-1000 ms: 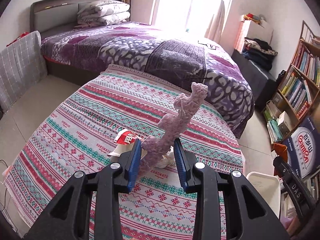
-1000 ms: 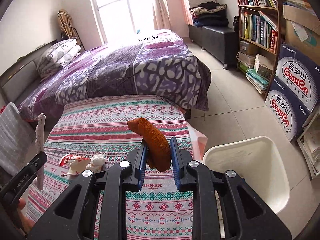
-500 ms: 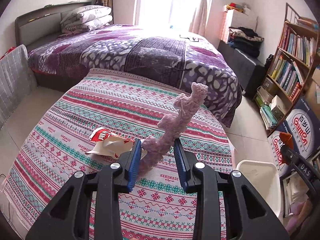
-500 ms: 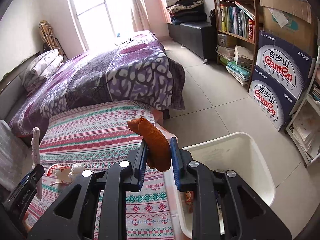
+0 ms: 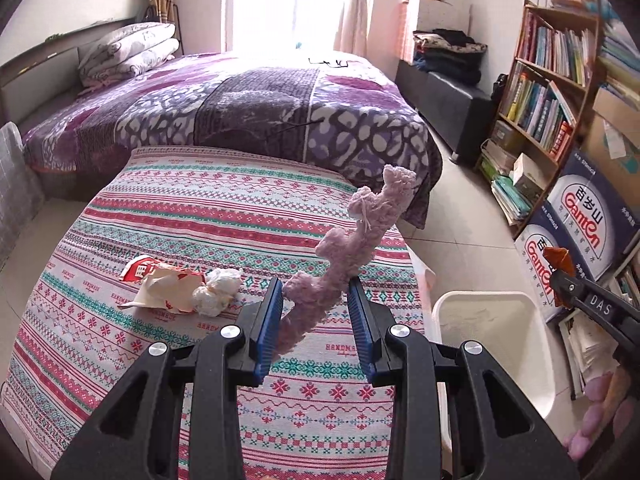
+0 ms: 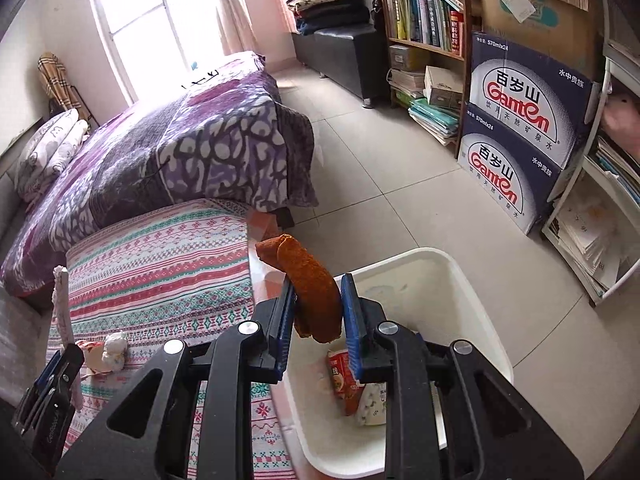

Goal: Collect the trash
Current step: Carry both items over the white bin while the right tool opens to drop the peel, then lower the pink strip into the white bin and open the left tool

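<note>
My left gripper (image 5: 316, 320) is shut on a fuzzy pink knitted strip (image 5: 356, 240) and holds it above the patterned tablecloth (image 5: 200, 216). A crumpled red-and-white wrapper (image 5: 160, 286) and a white paper wad (image 5: 218, 290) lie on the cloth to its left. My right gripper (image 6: 318, 314) is shut on an orange-brown rolled cloth (image 6: 310, 284) and holds it over the near-left rim of the white bin (image 6: 476, 292). The bin holds a red packet (image 6: 344, 376) and a white wrapper. The bin also shows in the left wrist view (image 5: 496, 340).
A bed with a purple quilt (image 5: 240, 104) stands behind the table. A bookshelf (image 5: 540, 92), stacked Ganten water boxes (image 6: 524, 132) and a black bench (image 6: 340, 48) line the right wall. Tiled floor (image 6: 380, 184) lies between bed and boxes.
Both grippers have swung right with their loads. The right gripper now holds the orange cloth over the bin's rim; the bin's contents have come into view.
</note>
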Demonstrator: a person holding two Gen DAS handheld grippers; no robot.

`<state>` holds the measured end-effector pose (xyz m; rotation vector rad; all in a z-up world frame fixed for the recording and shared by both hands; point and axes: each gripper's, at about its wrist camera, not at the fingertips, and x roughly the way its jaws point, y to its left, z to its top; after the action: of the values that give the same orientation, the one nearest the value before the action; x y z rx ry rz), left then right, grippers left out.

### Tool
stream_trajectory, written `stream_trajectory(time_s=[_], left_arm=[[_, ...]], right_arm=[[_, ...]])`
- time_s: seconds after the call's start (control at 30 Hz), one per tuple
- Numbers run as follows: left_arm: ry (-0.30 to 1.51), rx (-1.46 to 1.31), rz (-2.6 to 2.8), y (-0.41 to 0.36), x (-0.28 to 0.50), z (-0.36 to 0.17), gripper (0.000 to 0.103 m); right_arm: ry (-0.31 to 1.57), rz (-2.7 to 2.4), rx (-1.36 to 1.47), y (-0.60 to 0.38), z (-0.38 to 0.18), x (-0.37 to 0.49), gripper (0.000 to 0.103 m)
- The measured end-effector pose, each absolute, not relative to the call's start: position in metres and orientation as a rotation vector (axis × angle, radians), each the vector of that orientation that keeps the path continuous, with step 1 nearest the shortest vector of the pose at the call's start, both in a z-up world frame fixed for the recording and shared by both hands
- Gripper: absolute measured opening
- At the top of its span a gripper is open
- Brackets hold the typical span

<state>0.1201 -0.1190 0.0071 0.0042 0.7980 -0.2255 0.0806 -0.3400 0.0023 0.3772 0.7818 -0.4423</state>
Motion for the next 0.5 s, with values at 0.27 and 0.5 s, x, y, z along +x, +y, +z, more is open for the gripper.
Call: stream_trajectory(time_s=[0.27, 0.5], left_arm=[[0.816, 0.041, -0.296, -0.155, 0.117, 0.0, 0.034], [0.823, 0.065, -0.346, -0.185, 0.112, -0.004, 0.034]], right_arm=[[0.747, -0.578, 0.383, -0.367, 0.008, 0.065, 0.071], [0.735, -0.654, 0.463, -0.402, 0.009, 0.049, 0.08]])
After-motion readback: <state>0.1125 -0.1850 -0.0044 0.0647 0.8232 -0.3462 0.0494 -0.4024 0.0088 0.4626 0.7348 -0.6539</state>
